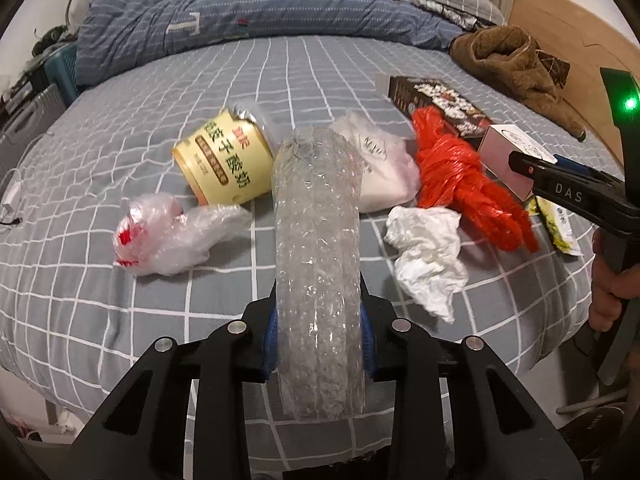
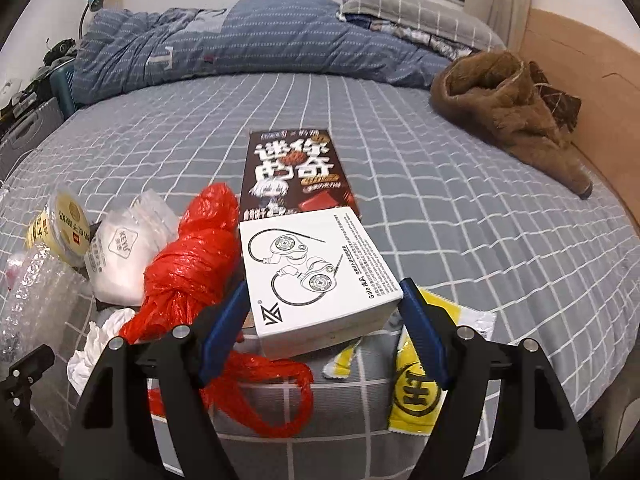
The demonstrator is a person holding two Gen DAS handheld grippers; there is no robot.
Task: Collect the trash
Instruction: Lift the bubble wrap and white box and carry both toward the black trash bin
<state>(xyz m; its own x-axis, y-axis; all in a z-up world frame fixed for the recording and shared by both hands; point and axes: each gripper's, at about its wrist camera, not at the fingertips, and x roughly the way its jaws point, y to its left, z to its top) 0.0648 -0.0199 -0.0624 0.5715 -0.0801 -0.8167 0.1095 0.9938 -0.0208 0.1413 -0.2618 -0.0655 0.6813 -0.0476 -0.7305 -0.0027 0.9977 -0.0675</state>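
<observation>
My left gripper (image 1: 320,332) is shut on a roll of clear bubble wrap (image 1: 318,248) and holds it over the bed. Behind it lie a yellow yogurt cup (image 1: 224,164), a clear plastic bag (image 1: 168,232), a white pouch (image 1: 380,164), a crumpled tissue (image 1: 428,256) and a red plastic bag (image 1: 460,176). My right gripper (image 2: 324,320) is open, its blue pads on either side of a white earphone box (image 2: 316,272), whether touching I cannot tell. A dark snack box (image 2: 296,172) lies behind it, a yellow wrapper (image 2: 420,392) beside it.
The grey checked bed sheet (image 2: 460,220) carries everything. A blue quilt (image 2: 240,48) lies at the back, a brown fleece garment (image 2: 508,104) at the right by the wooden headboard (image 2: 592,92). Clutter and a suitcase (image 1: 28,120) stand left of the bed.
</observation>
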